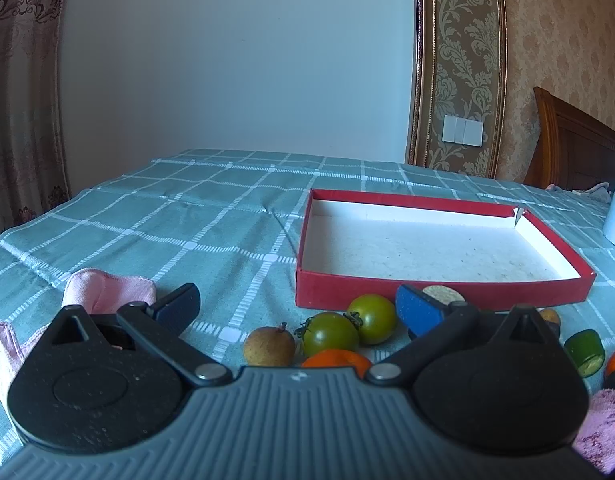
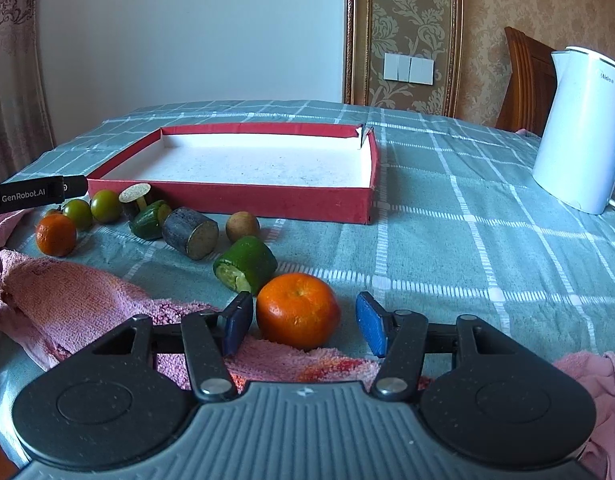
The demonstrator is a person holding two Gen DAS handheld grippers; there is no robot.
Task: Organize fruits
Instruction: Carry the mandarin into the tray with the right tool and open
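Left wrist view: the left gripper hovers with its jaws spread wide and nothing between the pads, above two green tomatoes, a small brown longan and the top of a mandarin. The shallow red box (white inside) sits just beyond them on the checked green tablecloth.

Right wrist view: the right gripper brackets a mandarin orange near the pink towel. The left pad sits just beside the fruit, the right pad stands clear, so the jaws are not clamped. A cut green fruit piece lies just behind; more fruit lines the box front. A white electric kettle stands at right.
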